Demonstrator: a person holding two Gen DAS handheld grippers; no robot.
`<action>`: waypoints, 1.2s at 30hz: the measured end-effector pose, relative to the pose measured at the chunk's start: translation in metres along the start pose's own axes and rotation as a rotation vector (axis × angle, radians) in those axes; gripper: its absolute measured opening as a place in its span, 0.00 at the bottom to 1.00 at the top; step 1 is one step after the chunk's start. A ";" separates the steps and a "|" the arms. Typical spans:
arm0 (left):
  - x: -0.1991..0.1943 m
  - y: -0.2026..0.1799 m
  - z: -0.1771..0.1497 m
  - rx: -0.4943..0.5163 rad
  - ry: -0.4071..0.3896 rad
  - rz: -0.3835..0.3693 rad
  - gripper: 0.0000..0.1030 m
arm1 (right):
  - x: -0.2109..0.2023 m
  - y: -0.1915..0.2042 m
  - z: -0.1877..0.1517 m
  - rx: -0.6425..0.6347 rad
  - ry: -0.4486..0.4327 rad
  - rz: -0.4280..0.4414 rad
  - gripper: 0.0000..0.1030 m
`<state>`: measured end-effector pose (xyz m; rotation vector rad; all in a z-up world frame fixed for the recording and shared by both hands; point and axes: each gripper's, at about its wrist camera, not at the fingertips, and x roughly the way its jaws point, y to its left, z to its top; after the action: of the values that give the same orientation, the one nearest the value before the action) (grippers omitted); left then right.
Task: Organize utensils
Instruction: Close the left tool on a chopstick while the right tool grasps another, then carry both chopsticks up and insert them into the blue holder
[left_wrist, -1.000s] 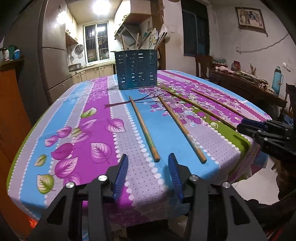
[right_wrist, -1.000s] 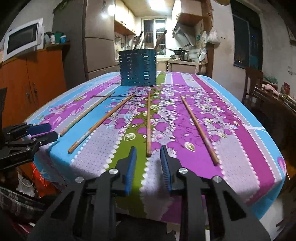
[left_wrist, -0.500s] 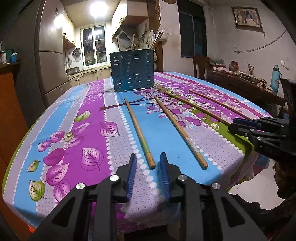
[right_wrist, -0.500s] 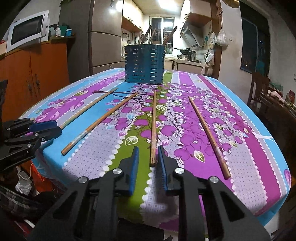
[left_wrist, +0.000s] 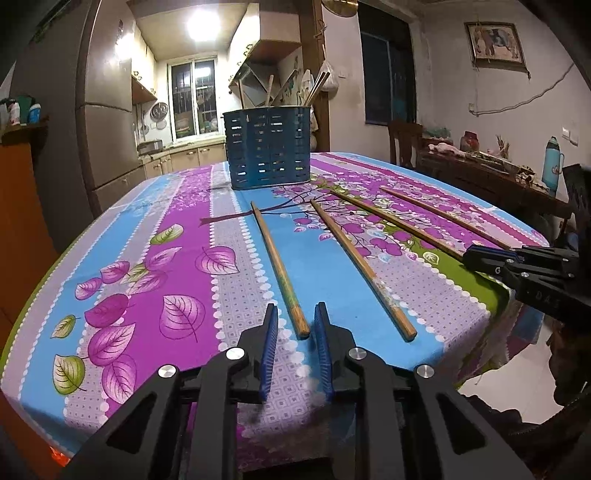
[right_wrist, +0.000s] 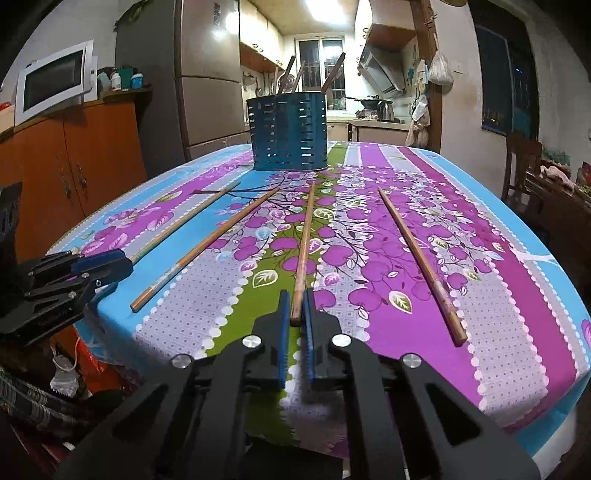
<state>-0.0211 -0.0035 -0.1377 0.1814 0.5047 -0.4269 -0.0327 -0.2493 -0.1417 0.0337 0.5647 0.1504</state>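
Four wooden chopsticks lie fanned out on the floral tablecloth (left_wrist: 177, 266), pointing toward a blue slotted utensil holder (left_wrist: 267, 155) (right_wrist: 288, 136) that has several utensils standing in it. My left gripper (left_wrist: 295, 307) is closing around the near end of the leftmost chopstick (left_wrist: 277, 266); a gap still shows beside the stick. My right gripper (right_wrist: 295, 293) is shut on the near end of the third chopstick (right_wrist: 304, 240). The second chopstick (left_wrist: 362, 269) and the rightmost chopstick (right_wrist: 417, 258) lie free. Each gripper also shows at the table edge in the other's view.
The table's near edge runs just under both grippers. An orange cabinet (right_wrist: 85, 155) with a microwave (right_wrist: 55, 85) stands at the left, beside a tall fridge (right_wrist: 210, 81). A wooden chair (left_wrist: 404, 142) and a cluttered side table (left_wrist: 491, 173) stand at the right.
Both grippers came forward over the table edge to the chopsticks' near ends. Their jaws narrowed, and the right one closed onto its chopstick.
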 end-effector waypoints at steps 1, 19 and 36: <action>0.000 -0.001 0.000 0.003 -0.004 0.003 0.20 | 0.000 0.000 0.000 0.004 -0.004 -0.001 0.05; -0.010 0.006 0.019 0.001 -0.026 0.027 0.08 | -0.016 -0.002 0.013 0.021 -0.049 -0.018 0.05; -0.052 0.050 0.148 -0.035 -0.246 0.017 0.07 | -0.046 -0.004 0.122 -0.081 -0.250 -0.007 0.05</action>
<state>0.0226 0.0195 0.0191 0.0971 0.2683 -0.4171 -0.0053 -0.2591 -0.0150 -0.0277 0.3093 0.1598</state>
